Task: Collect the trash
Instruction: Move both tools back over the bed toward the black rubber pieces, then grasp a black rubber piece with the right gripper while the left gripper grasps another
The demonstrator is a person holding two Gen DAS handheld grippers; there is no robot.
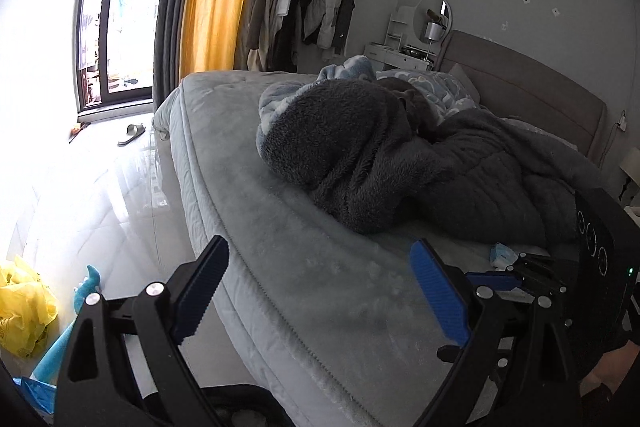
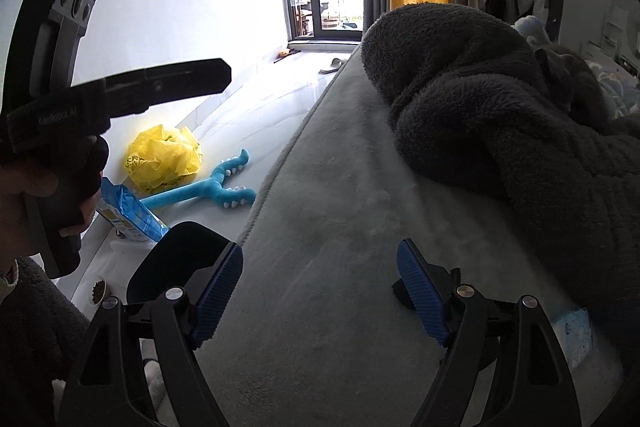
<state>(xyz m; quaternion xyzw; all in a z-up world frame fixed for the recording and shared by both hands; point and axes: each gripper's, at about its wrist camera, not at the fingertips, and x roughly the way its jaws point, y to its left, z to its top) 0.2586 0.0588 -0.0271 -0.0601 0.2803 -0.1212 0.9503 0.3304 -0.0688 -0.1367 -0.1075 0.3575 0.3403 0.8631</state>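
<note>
A crumpled light-blue wrapper [image 1: 503, 254] lies on the grey bed [image 1: 312, 267], at the edge of the dark fleece blanket [image 1: 360, 163]. In the right wrist view the wrapper [image 2: 573, 339] sits low at the right, outside the right finger. My right gripper [image 2: 320, 291] hangs open over bare bedding, nothing between its blue pads. From the left wrist view, the right gripper [image 1: 510, 269] is just beside the wrapper. My left gripper [image 1: 320, 291] is open over the bed's near edge and holds nothing. A yellow plastic bag [image 2: 164, 159] lies on the floor.
On the white floor left of the bed lie a blue plush toy [image 2: 208, 187], a blue packet [image 2: 128, 211] and a small bowl of pellets [image 2: 98, 291]. What looks like a grey cat [image 1: 408, 103] rests in the blankets. A slipper [image 1: 132, 133] lies by the window.
</note>
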